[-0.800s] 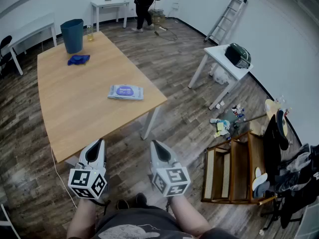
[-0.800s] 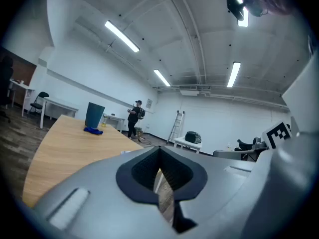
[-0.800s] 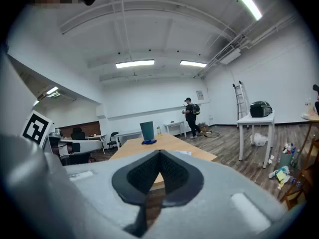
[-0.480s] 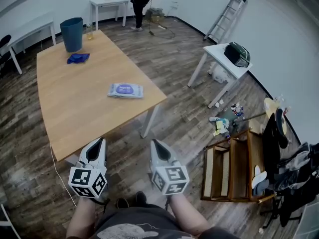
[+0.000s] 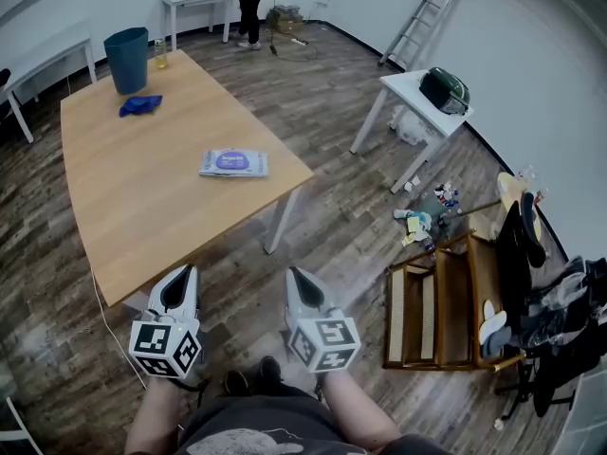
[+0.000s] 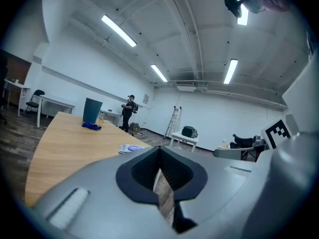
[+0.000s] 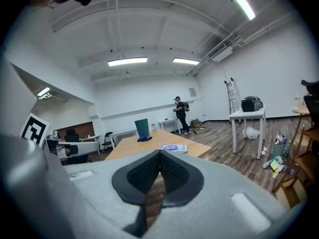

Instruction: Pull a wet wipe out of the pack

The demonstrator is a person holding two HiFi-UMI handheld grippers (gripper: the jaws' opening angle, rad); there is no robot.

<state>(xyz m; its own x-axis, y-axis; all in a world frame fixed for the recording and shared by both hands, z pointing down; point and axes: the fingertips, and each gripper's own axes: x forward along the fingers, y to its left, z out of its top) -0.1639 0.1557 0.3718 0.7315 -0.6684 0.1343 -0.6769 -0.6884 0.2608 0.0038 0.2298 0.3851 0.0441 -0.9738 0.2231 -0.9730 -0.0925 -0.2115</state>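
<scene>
Table (image 5: 142, 207): light wood. Wipe pack (image 5: 233, 163): whitish w/ purple oval label. Far left: blue cloth (image 5: 140, 105), teal-blue bin (image 5: 127, 60). Left tool (image 5: 185, 271) & right tool (image 5: 296, 275): grey, w/ blk-&-wht square-marker pattern. Floor (image 5: 322, 140): dark brown planks. Right: white side table (image 5: 403, 88), dark green bag (image 5: 444, 90).

The left gripper (image 5: 187, 273) and the right gripper (image 5: 295, 275) have smooth pale grey shells with black ribbed pads (image 6: 144, 169). Each carries a cube (image 5: 166, 347) printed with black-and-white square markers. The person wears a dark grey T-shirt (image 5: 256, 431) with a faint print, and dark shoes (image 5: 248, 380).
</scene>
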